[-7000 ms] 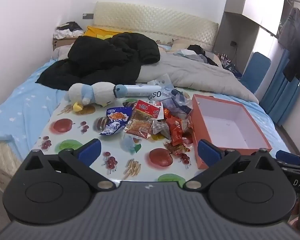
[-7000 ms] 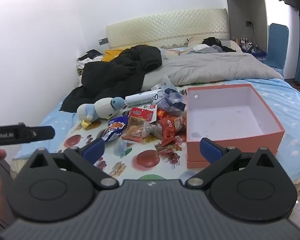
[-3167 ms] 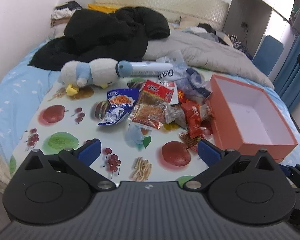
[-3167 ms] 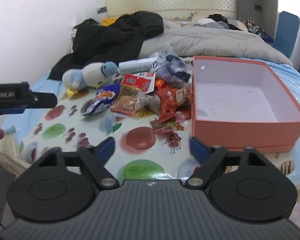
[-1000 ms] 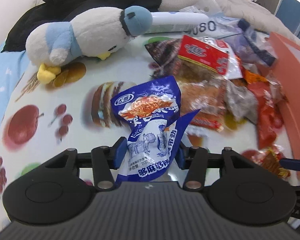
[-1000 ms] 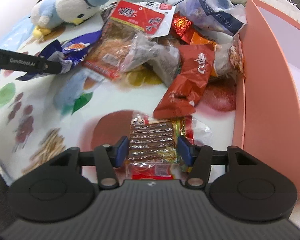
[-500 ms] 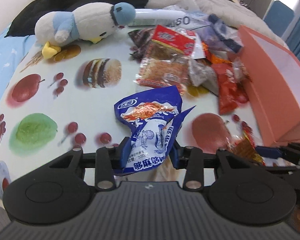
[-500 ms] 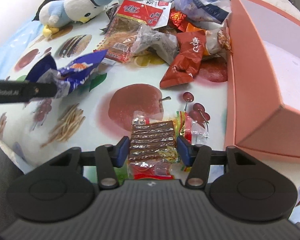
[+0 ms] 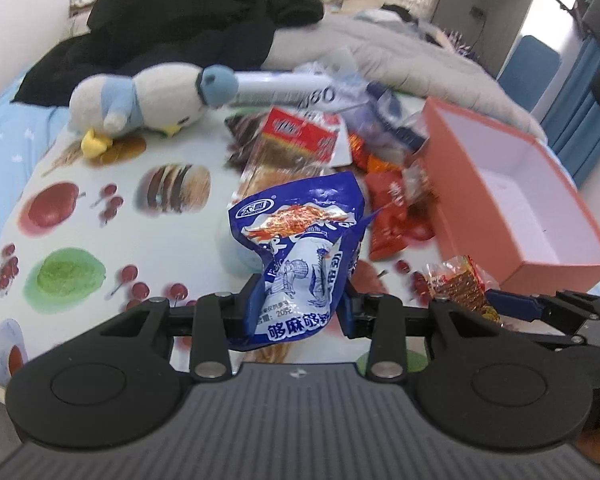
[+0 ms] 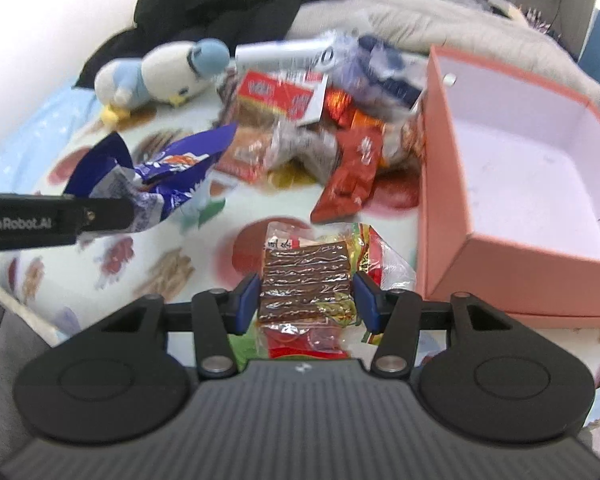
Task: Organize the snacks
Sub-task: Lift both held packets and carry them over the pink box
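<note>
My left gripper [image 9: 300, 304] holds a crumpled blue snack packet [image 9: 300, 240] above the fruit-print table; its jaws are still closing on the bag, which bulges between the blue pads. My right gripper [image 10: 306, 300] is shut on a clear packet of brown strips [image 10: 306, 276], also lifted off the table. The open orange box [image 10: 520, 272] with a white inside stands to the right, with nothing in it. A pile of red, orange and clear snack packets [image 10: 352, 156] lies left of the box. In the right wrist view the left gripper's finger [image 10: 52, 220] juts in from the left.
A white and blue plush penguin [image 9: 140, 96] lies at the table's far left, with a white tube [image 9: 276, 80] beside it. Behind the table is a bed with a black jacket [image 9: 188, 24] and a grey duvet [image 9: 420, 56]. A blue chair [image 9: 532, 60] stands at the far right.
Both grippers have risen and drawn back from the pile with their packets. The box has come further into both views. The blue bag looks more squeezed.
</note>
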### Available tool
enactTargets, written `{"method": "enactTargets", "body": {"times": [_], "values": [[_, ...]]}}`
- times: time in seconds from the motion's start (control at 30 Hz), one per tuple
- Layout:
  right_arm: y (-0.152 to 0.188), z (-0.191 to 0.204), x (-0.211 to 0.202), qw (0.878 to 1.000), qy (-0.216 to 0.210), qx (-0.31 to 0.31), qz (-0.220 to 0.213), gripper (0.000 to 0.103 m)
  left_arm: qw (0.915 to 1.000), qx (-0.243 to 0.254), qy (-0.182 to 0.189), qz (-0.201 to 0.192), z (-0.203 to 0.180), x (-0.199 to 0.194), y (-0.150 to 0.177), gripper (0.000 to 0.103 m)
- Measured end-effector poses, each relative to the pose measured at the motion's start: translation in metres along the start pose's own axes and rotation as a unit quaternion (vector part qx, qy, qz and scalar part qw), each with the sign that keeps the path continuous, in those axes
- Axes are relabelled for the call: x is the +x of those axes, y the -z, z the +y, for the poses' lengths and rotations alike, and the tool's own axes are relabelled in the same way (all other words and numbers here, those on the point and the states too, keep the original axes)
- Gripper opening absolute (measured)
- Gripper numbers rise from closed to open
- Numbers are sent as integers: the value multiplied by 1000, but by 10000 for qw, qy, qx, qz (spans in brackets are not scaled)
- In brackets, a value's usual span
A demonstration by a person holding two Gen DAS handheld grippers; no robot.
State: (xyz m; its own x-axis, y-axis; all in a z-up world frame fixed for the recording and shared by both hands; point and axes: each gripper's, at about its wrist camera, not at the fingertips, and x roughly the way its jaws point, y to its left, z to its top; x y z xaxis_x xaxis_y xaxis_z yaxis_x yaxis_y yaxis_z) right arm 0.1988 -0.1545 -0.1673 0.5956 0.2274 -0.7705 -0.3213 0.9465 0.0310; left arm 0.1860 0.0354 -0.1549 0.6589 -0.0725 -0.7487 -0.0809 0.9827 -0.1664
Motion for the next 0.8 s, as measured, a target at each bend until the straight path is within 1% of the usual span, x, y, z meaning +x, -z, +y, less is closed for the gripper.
{"method": "enactTargets", "body": {"times": [0.2,0.43,0.53,0.63,0.8], "values": [[-6,-4,-42,9989,53,130,-452,54,9994,-14,64,-342,-11,-40,-2,43],[-2,-8,-89,9953,106,301,-909,54,9975,8,233,-665,-27,-81,0,43],[0,-12,-105,9936,137,381,-1059,54,9967,95,319,-746,-39,-93,3,43],[4,-17,-119,9919,177,455,-1173,54,9951,168,493,-839,-53,-102,7,43],[11,-28,-138,9892,322,545,-1320,54,9931,317,714,-872,-75,-110,12,43]]}}
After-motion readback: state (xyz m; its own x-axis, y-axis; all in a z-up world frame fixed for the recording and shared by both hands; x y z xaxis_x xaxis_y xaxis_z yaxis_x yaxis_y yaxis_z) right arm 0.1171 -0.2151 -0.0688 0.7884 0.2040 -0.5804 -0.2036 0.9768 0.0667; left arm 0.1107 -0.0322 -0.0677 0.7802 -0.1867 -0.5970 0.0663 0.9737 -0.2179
